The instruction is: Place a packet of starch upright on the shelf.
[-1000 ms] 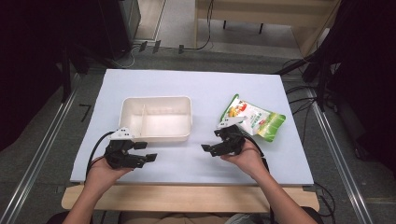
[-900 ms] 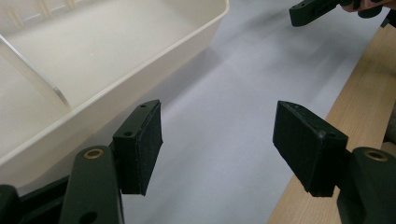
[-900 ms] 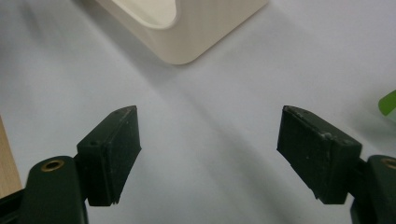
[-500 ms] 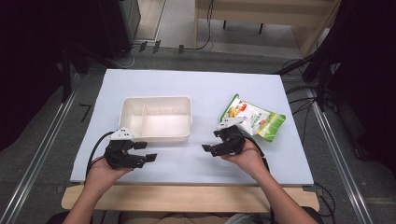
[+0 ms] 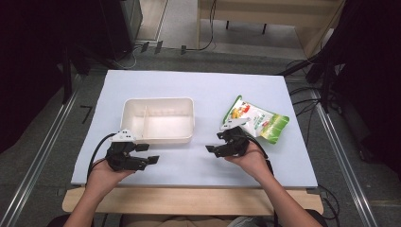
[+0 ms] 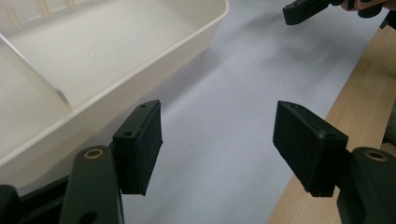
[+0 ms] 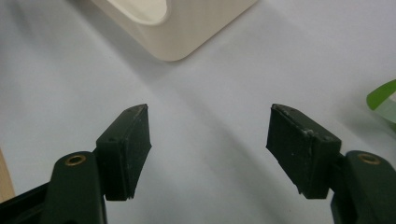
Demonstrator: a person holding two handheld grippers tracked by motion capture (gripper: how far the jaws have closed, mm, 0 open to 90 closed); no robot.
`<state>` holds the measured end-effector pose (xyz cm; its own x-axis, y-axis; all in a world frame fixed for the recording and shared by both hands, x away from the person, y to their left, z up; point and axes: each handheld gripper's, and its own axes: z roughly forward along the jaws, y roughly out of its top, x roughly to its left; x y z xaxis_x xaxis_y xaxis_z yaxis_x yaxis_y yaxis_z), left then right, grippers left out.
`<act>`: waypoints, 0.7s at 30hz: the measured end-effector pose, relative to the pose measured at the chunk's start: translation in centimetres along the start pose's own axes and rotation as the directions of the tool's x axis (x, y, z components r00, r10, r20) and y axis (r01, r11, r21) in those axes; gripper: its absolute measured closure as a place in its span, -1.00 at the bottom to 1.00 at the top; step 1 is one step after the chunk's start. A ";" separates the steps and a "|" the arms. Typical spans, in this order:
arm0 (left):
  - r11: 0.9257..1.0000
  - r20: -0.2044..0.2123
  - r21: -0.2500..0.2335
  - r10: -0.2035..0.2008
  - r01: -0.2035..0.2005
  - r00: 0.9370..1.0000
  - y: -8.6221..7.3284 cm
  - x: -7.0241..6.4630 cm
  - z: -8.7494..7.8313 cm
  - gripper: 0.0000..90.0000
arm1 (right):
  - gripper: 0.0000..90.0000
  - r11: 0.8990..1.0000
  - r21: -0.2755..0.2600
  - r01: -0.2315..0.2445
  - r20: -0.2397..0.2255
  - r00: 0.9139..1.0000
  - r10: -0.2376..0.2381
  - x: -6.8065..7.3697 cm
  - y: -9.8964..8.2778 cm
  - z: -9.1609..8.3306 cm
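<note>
Both hands rest near the tabletop's (image 5: pixel 198 85) near edge, so nothing seems begun. The left tongs (image 6: pixel 217 144) and right tongs (image 7: pixel 210 149) gape wide and hold nothing. A divided white tray (image 5: pixel 158 120) sits left; a green snack bag (image 5: pixel 257 120) lies right, just beyond the right tongs. The likely next move is a reach to the bag.

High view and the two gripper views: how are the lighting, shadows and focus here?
High view: evenly lit pale blue table mat, surroundings very dark, image a little soft. Left gripper view: black jaws sharp, cream plastic divided tray washed out, right gripper blurred far off. Right gripper view: soft shadow under the tray's corner, green snack pouch out of focus at the edge.
</note>
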<state>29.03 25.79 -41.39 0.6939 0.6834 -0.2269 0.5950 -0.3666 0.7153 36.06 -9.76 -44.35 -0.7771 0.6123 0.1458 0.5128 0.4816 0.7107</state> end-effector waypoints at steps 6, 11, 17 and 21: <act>1.000 0.001 0.000 0.001 -0.001 1.000 0.0 0.0 0.0 -0.25 | -0.25 1.000 0.007 0.000 -0.007 1.000 0.000 0.1 0.0 0.0; 1.000 0.004 0.005 0.009 -0.009 1.000 0.2 0.0 0.1 -0.25 | -0.18 1.000 -0.005 0.001 -0.017 1.000 -0.001 0.0 0.1 -0.3; 1.000 0.025 0.002 0.021 -0.021 0.999 0.7 -0.2 0.7 -0.25 | -0.10 1.000 0.006 -0.021 -0.019 1.000 0.021 -0.6 -0.4 -1.0; 1.000 0.020 0.006 0.023 -0.023 1.000 0.9 0.0 0.8 -0.25 | 0.03 0.999 -0.004 -0.037 0.003 0.999 0.037 -1.2 -0.7 -1.6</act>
<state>29.89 24.91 -41.27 0.7154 0.6621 -0.2231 0.5811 -0.3866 0.7161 36.05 -11.83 -43.95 -0.7567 0.6315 0.1694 0.5392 0.4561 0.7080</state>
